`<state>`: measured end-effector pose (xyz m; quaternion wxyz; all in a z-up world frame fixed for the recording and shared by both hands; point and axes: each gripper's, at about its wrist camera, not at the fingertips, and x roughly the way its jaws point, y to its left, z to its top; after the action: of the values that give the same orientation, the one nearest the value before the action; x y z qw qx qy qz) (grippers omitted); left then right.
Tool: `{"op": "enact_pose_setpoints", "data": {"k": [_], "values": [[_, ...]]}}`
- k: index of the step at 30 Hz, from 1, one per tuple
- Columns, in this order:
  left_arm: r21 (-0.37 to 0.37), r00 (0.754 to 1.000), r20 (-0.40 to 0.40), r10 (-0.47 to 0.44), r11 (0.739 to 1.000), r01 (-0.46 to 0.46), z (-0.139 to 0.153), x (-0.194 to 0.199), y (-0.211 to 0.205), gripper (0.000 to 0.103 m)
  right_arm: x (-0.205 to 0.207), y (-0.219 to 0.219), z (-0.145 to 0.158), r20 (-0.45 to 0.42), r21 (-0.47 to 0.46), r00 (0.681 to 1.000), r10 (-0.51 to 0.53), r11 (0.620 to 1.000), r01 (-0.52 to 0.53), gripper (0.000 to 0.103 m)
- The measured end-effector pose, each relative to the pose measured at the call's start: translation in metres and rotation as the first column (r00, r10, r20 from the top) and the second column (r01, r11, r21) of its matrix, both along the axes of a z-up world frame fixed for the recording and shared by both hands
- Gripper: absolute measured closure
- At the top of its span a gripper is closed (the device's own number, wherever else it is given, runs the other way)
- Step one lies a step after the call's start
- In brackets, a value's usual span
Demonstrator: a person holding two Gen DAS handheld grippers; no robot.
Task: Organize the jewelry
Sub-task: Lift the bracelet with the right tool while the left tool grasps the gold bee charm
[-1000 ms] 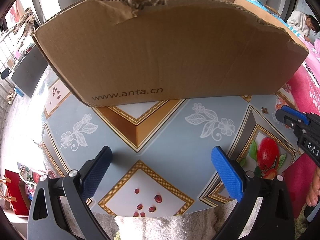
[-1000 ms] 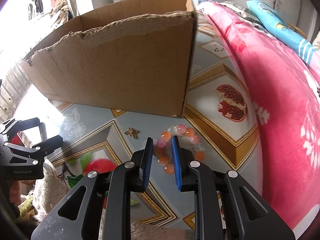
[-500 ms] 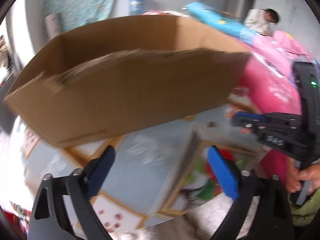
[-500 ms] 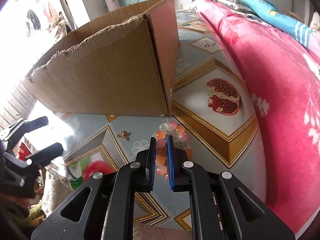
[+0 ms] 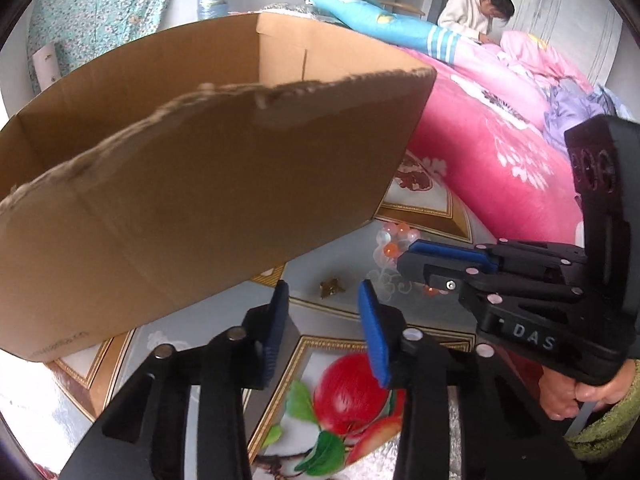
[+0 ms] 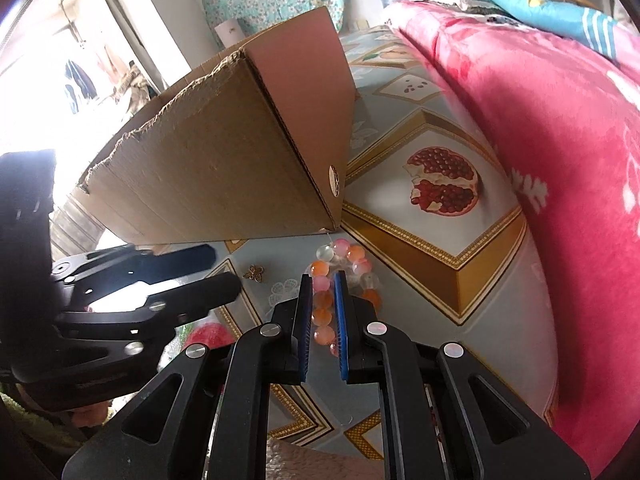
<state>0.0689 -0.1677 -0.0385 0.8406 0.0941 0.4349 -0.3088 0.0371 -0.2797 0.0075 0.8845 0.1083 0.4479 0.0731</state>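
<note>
From the left wrist, the left gripper (image 5: 324, 300) is closing on nothing; the small gold charm (image 5: 331, 287) lies just ahead, between its jaws' line.

From the right wrist, the right gripper (image 6: 323, 312) pinches the bead bracelet (image 6: 340, 276) beside the box (image 6: 224, 184).

Each camera rides just behind its own tongs, looking forward and steeply down along the two fingers at the patterned bench.

The left-hand view peers past the left tongs (image 5: 323, 308) from close above the bench (image 5: 424, 200), facing the long torn side of the cardboard box (image 5: 200, 208) and the pink bed (image 5: 500, 152) beyond.

The right-hand view sits low behind the right tongs (image 6: 322, 304), facing the box's near corner.

Both views share the box, the small gold charm (image 5: 331, 288) and the bead bracelet (image 6: 344, 256), and each catches the other's tongs at its edge.
</note>
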Motion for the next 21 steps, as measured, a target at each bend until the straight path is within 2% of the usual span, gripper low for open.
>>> {"op": "enact_pose_setpoints", "data": {"k": [5, 11, 14, 16, 21], "values": [[0.043, 1.0, 0.008, -0.01, 0.999, 0.01, -0.007, -0.01, -0.009, 0.082, 0.002, -0.003, 0.0, 0.004, 0.017, 1.0, 0.002, 1.0, -0.002, 0.094], [0.078, 0.999, 0.029, -0.022, 0.997, 0.019, -0.009, -0.011, -0.016, 0.083, -0.001, -0.003, 0.001, 0.009, 0.016, 1.0, 0.009, 1.0, -0.01, 0.094], [0.102, 0.999, 0.047, -0.018, 0.995, 0.013, -0.01, -0.011, -0.024, 0.088, -0.002, -0.003, 0.001, 0.01, 0.019, 1.0, 0.01, 1.0, -0.01, 0.094], [0.105, 0.999, 0.05, -0.016, 0.994, 0.01, -0.011, -0.011, -0.024, 0.091, -0.003, -0.003, 0.001, 0.012, 0.018, 1.0, 0.01, 1.0, -0.01, 0.094], [0.104, 0.999, 0.049, -0.015, 0.995, 0.01, -0.01, -0.012, -0.022, 0.091, -0.004, -0.002, 0.001, 0.012, 0.018, 1.0, 0.009, 1.0, -0.01, 0.094]]}}
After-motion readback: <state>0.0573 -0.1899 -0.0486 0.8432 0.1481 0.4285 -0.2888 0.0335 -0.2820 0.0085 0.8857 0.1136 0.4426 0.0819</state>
